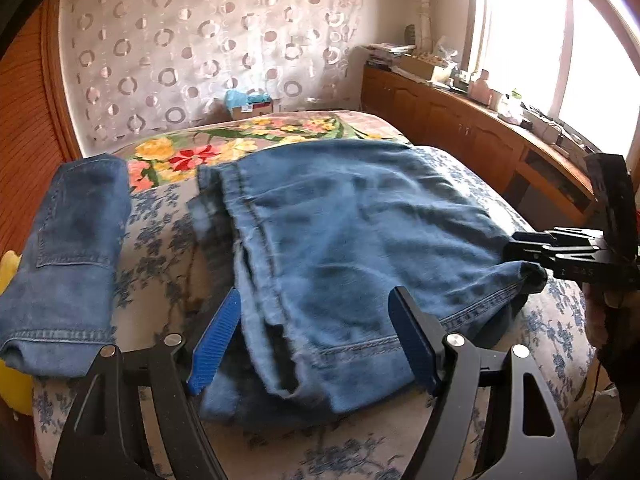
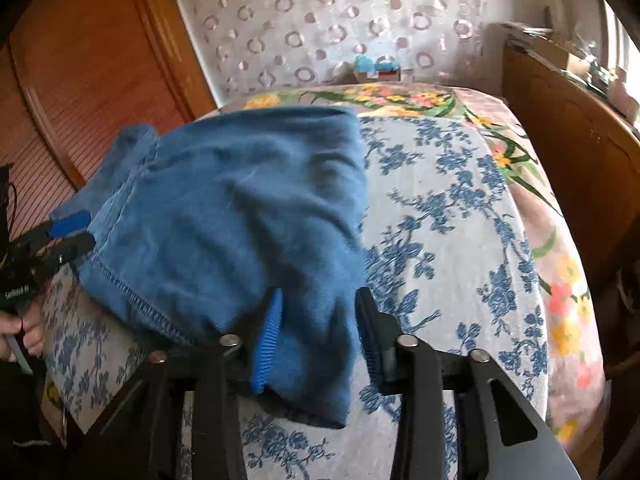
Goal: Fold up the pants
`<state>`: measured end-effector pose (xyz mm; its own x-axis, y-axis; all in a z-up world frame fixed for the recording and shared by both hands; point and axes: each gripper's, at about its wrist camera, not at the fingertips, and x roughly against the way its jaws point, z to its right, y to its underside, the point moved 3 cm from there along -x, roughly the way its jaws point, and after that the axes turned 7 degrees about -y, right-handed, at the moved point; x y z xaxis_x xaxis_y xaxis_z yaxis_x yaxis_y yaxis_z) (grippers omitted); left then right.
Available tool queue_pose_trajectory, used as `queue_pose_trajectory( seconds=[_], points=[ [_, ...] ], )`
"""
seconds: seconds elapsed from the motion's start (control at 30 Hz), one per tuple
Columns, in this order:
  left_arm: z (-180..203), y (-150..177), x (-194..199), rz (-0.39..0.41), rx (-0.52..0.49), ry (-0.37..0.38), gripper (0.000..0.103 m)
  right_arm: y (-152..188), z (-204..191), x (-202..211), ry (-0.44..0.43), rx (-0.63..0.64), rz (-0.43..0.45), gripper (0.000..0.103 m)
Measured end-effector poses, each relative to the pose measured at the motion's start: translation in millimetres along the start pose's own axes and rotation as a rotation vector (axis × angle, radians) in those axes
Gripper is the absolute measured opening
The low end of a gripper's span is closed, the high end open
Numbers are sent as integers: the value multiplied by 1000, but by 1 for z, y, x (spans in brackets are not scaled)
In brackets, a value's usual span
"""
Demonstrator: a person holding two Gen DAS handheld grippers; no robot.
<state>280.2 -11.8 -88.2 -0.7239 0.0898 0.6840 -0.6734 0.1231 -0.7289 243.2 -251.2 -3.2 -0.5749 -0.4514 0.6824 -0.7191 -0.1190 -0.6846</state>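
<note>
Blue denim pants [image 1: 352, 232] lie folded across the bed, hem and seam edges toward me. My left gripper [image 1: 316, 340] is open wide; the near edge of the pants lies between its blue pads [image 1: 216, 340], which stand apart from it. In the right wrist view the same pants [image 2: 240, 208] fill the middle. My right gripper [image 2: 320, 332] has a folded corner of the denim between its fingers, resting on the bed, and the jaws look open around it. From the left wrist view the right gripper [image 1: 514, 254] sits at the pants' right corner.
A second folded pair of jeans [image 1: 68, 248] lies at the left on the bed [image 1: 560, 320], beside a yellow object [image 1: 12, 272]. A wooden cabinet [image 1: 460, 120] with clutter runs along the right under a window. A box [image 1: 252, 108] stands behind the bed.
</note>
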Motion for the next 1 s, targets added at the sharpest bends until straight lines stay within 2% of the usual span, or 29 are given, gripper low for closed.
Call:
queue_pose_trajectory(
  seconds=[0.1, 0.4, 0.6, 1.0],
  points=[
    [13, -3, -4, -3, -14, 14, 77, 1, 5, -5, 25, -27, 8, 53],
    [46, -5, -2, 5, -57, 71, 77, 3, -2, -25, -10, -27, -24, 54],
    [46, 6, -27, -71, -73, 22, 77, 3, -1, -30, -17, -36, -23, 55],
    [47, 18, -32, -61, -105, 4, 77, 4, -1, -29, -21, -52, 2, 56]
  ],
)
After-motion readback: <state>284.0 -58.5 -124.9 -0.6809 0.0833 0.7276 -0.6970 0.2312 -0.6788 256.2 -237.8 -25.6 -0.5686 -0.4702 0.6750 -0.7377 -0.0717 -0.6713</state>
